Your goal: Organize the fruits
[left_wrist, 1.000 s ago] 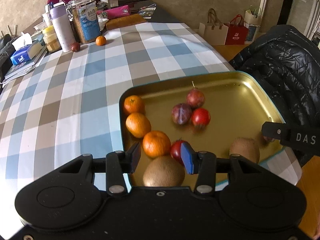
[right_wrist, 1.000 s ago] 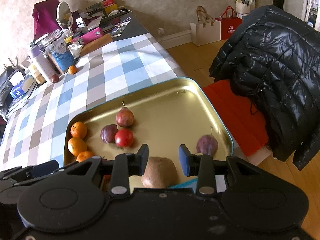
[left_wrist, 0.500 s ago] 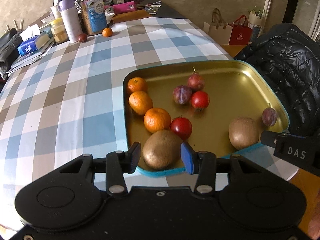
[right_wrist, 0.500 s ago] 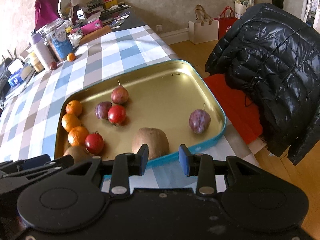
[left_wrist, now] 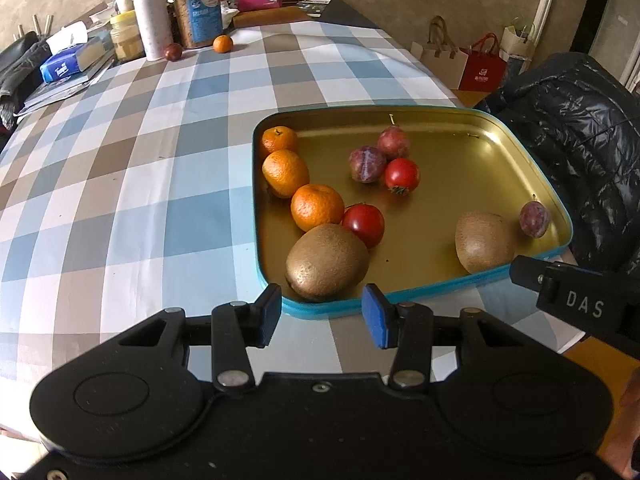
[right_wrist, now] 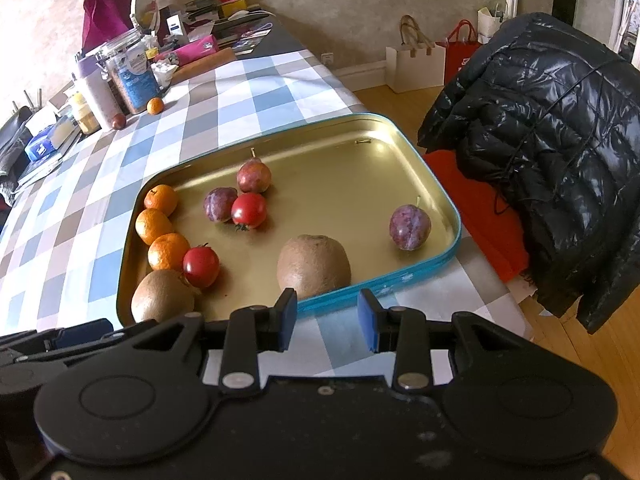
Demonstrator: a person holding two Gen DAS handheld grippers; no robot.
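Observation:
A gold tray with a teal rim lies on the checked tablecloth. It holds three mandarins in a row along its left side, two red fruits, three plums and two kiwis. My left gripper stands open just short of the tray's near rim, and the left kiwi lies beyond its fingertips. My right gripper is also open and empty, with the right kiwi just ahead of it inside the tray. A lone plum sits near the right rim.
A loose mandarin and a dark red fruit lie at the far end beside jars, a bottle and books. A black jacket hangs over a chair on the right. Paper bags stand on the floor.
Both grippers have drawn back from the tray toward its near rim. The kiwis that lay between their fingers now rest in the tray beyond the fingertips.

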